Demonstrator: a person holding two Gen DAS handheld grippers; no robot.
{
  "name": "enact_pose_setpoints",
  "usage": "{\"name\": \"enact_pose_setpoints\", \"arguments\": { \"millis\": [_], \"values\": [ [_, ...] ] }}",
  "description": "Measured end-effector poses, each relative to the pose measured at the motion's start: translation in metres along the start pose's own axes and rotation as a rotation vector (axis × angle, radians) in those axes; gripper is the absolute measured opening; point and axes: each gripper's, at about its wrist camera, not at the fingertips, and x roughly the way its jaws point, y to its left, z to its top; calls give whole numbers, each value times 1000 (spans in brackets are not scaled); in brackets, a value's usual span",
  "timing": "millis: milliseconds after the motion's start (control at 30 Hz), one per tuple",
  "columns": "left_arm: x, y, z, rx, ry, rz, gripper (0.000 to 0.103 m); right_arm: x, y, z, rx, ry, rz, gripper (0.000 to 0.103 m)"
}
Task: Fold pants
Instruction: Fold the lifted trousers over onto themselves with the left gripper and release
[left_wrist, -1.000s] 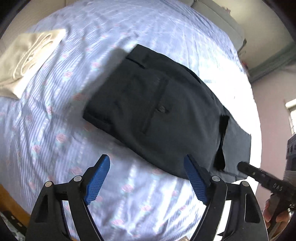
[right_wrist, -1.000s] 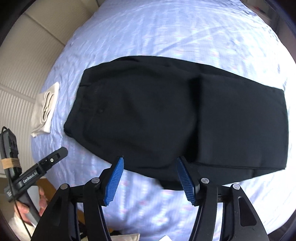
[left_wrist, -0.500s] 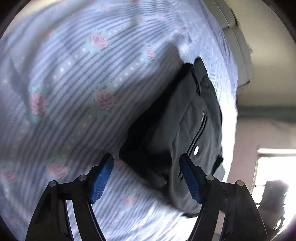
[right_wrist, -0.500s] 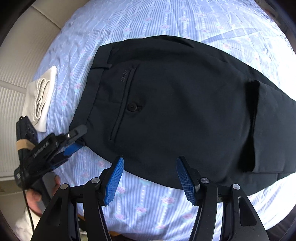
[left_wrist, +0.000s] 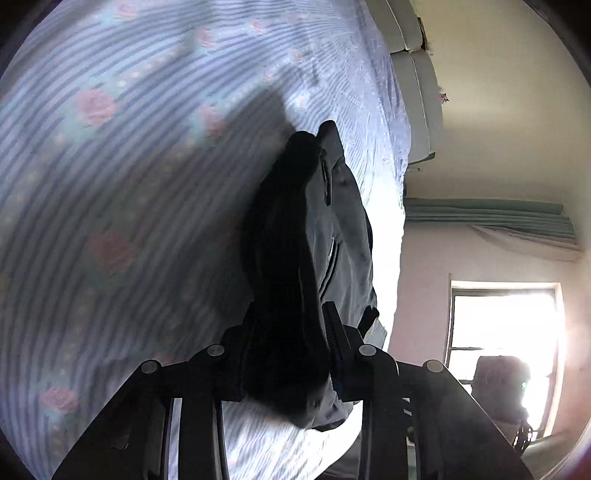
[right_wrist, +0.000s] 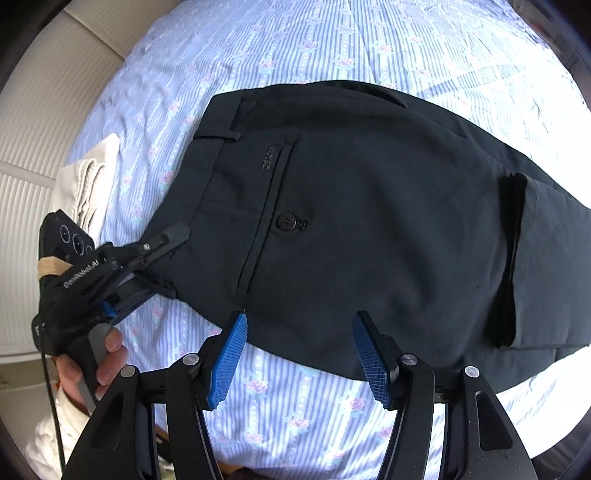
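Here, dark pants (right_wrist: 369, 221) flat on striped bedsheet (right_wrist: 314, 44), L gripper (left_wrist: 288, 354) jaws just closed, clamped on waistband corner, R gripper (right_wrist: 299, 350) jaws apart above lower edge, nothing gripped.

It was a home bedroom: a bed (right_wrist: 332, 48) spread with a blue striped, rose-printed sheet (left_wrist: 110, 166), a padded headboard (left_wrist: 413, 85), and a curtained window (left_wrist: 506, 332) in a pale wall.

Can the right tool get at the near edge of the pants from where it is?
Probably yes. The right tool hangs open just above the near edge of the pants, nothing between; the left tool grips the waistband corner, off to the side.
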Motion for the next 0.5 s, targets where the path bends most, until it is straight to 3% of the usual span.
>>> {"name": "enact_pose_setpoints", "arguments": {
  "millis": [233, 300, 500],
  "values": [
    [40, -3, 15, -64, 23, 112, 30, -5, -13, 0, 27, -15, -21, 61],
    [38, -17, 13, -27, 13, 152, 20, -10, -22, -1, 45, -28, -22, 61],
    [10, -98, -10, 153, -61, 192, 16, -39, -71, -19, 141, -78, 8, 61]
  ]
}}
